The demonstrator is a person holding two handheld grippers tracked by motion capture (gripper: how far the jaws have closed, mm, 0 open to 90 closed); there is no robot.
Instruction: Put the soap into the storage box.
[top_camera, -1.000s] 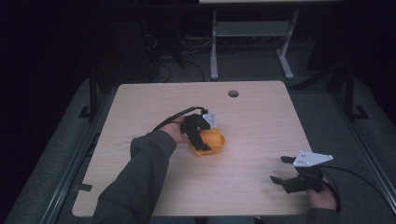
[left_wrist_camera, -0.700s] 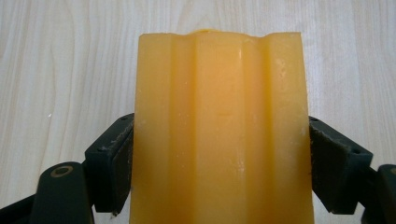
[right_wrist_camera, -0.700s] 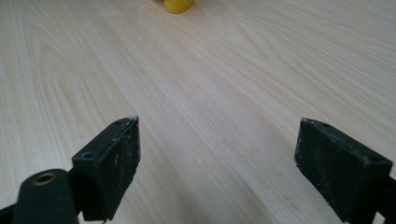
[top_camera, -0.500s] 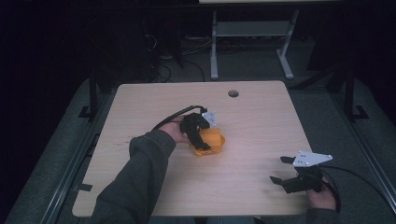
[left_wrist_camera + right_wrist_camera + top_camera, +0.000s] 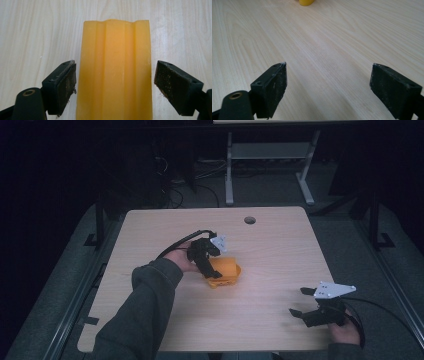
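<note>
An orange ridged block (image 5: 228, 271) lies flat near the middle of the wooden table (image 5: 280, 250). My left gripper (image 5: 214, 266) hangs over it, pointing down. In the left gripper view the block (image 5: 115, 50) runs lengthwise between the jaws of that gripper (image 5: 115, 70), which is open: the left pad sits almost against the block's side and the right pad stands a narrow gap away. My right gripper (image 5: 298, 301) rests low near the table's front right corner, open, with bare wood between its jaws (image 5: 329, 75). The block's edge (image 5: 306, 2) shows far ahead in the right gripper view.
A round cable hole (image 5: 249, 220) sits near the table's far edge. Beyond the table stand a white desk frame (image 5: 265, 155) and floor cables (image 5: 175, 170) in the dark. A cable trails from each gripper across the wood.
</note>
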